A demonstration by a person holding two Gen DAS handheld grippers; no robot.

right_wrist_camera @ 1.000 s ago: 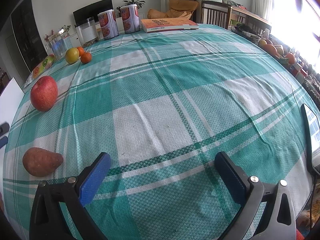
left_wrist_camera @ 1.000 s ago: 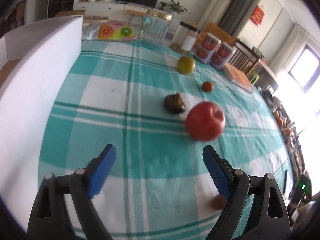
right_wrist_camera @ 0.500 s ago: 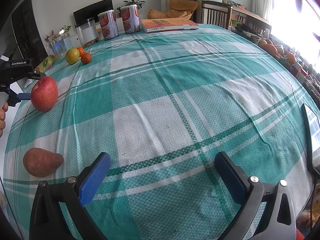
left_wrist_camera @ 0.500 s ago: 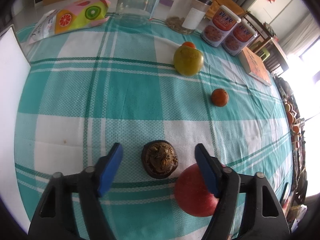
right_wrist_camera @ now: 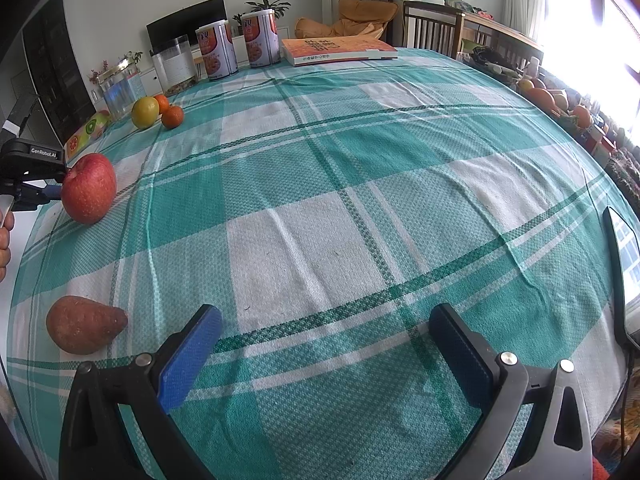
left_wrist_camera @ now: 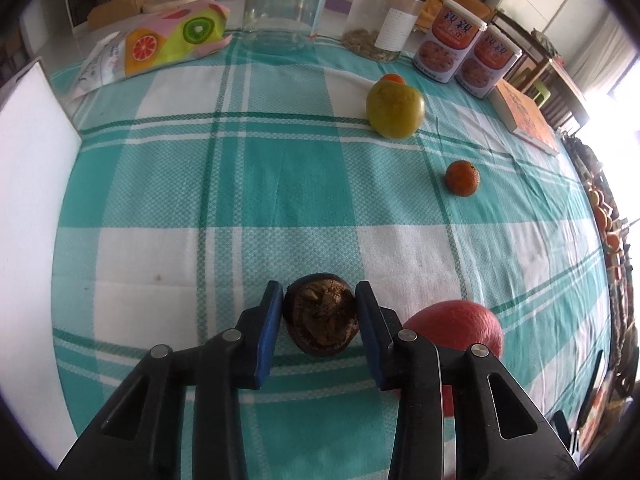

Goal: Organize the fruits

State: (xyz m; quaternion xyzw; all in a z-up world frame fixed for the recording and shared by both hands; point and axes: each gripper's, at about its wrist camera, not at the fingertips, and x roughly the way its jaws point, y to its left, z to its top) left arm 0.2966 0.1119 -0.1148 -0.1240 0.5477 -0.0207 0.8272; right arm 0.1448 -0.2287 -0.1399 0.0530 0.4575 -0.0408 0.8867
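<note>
blue pads of the left claw (left_wrist_camera: pixel 319 322) were pressed on both sides of a dark brown wrinkled fruit (left_wrist_camera: pixel 321 320), which sat on the teal-and-white checked tabletop (left_wrist_camera: pixel 240 184) just left of the red apple (left_wrist_camera: pixel 460 330). grip looked made, fruit not yet lifted as far as the left wrist view showed. right claw (right_wrist_camera: pixel 324 354) hung wide apart over bare cloth, nothing between its pads, with a brown pear-shaped fruit (right_wrist_camera: pixel 82 324) off to its left. yellow-green fruit (left_wrist_camera: pixel 395 109) and small orange fruit (left_wrist_camera: pixel 462 178) lay further back, well apart from the grasp, near two cans (left_wrist_camera: pixel 466 54). step in hand: grasp phase of picking the first fruit. next move probably called for a straight lift clear of the apple, then carrying it toward wherever fruits get gathered; the destination was not clear from these views. risk: the apple close by could get nudged.
</note>
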